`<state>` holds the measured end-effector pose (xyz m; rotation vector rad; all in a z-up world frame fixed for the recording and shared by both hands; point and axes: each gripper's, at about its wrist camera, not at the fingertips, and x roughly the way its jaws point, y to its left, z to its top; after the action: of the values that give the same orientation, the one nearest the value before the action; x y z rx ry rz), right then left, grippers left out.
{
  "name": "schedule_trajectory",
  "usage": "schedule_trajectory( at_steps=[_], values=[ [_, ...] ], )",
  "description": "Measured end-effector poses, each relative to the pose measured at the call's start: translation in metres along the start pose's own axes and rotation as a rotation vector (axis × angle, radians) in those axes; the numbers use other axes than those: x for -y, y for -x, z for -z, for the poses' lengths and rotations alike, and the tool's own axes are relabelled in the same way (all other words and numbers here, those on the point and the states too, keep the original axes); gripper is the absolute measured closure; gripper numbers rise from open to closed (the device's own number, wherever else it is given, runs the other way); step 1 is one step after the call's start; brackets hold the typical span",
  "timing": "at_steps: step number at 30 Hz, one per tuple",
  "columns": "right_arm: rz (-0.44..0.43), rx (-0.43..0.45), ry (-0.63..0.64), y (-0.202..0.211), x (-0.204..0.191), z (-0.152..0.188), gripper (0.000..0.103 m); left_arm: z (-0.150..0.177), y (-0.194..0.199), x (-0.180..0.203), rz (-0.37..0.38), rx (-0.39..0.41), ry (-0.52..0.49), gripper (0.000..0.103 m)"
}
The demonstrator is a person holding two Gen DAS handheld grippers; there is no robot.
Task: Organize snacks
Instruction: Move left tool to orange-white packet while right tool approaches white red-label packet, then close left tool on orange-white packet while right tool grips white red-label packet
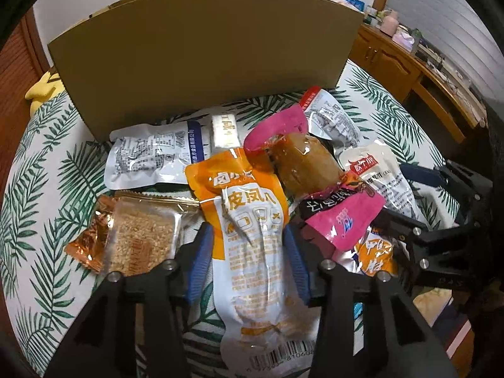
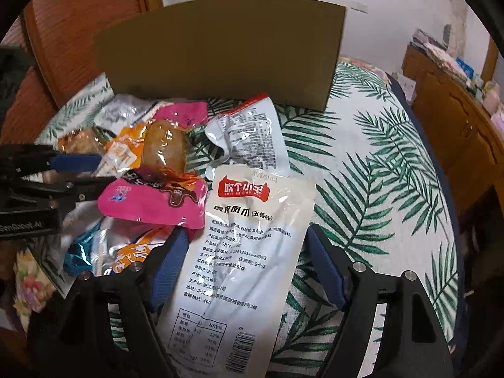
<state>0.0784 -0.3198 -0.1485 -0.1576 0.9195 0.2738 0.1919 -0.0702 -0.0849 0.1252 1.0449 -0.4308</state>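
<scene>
My left gripper (image 1: 249, 255) is shut on an orange-and-white pouch (image 1: 252, 236), with a blue pad pressing each of its long sides. In the right wrist view that gripper (image 2: 72, 170) reaches in from the left over the snack pile. My right gripper (image 2: 245, 264) is open around a white pouch with a red label (image 2: 245, 236); the pouch lies flat between the pads, with a small gap on the right side. A pink pouch holding a brown snack (image 1: 302, 163) (image 2: 157, 195) lies between the two pouches. A brown cardboard box (image 1: 204, 63) (image 2: 220, 56) stands behind the pile.
Silver pouches (image 1: 151, 154) (image 2: 249, 135), a clear packet of grain bar (image 1: 141, 236), a small white bar (image 1: 225, 129) and an orange packet (image 1: 375, 252) lie on the palm-leaf tablecloth (image 2: 378, 173). A wooden cabinet (image 1: 393, 60) stands far right. Bare cloth lies right of the white pouch.
</scene>
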Motion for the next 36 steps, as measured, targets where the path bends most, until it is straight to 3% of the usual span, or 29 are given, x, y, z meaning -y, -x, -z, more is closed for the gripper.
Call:
schedule_trajectory(
  at_steps=[4, 13, 15, 18, 20, 23, 30, 36],
  values=[
    [-0.013, -0.004, 0.007, -0.002, 0.001, -0.002, 0.024, -0.001, 0.008, 0.007, -0.002, 0.017, -0.015, 0.085],
    [-0.035, -0.011, 0.032, 0.0, 0.003, -0.002, 0.041, 0.005, 0.024, -0.014, 0.052, 0.048, 0.04, 0.1],
    [-0.041, -0.008, 0.029, 0.002, 0.005, -0.001, 0.043, 0.006, 0.025, -0.016, 0.052, 0.042, 0.042, 0.099],
    [-0.048, -0.003, 0.023, 0.004, 0.007, 0.001, 0.045, 0.005, 0.023, -0.018, 0.047, 0.024, 0.038, 0.089],
    [-0.048, 0.005, 0.017, 0.007, 0.008, 0.002, 0.045, 0.004, 0.023, -0.019, 0.028, 0.02, 0.036, 0.076],
    [-0.038, 0.021, 0.021, 0.012, 0.007, 0.002, 0.046, 0.0, 0.02, -0.023, 0.04, 0.006, 0.039, 0.071],
    [-0.034, 0.029, 0.019, 0.012, 0.009, 0.004, 0.046, -0.007, 0.02, -0.031, 0.1, -0.032, 0.082, 0.069],
    [-0.046, 0.039, 0.014, 0.011, 0.013, 0.006, 0.046, -0.006, 0.014, -0.02, 0.121, -0.065, 0.032, 0.063]
  ],
)
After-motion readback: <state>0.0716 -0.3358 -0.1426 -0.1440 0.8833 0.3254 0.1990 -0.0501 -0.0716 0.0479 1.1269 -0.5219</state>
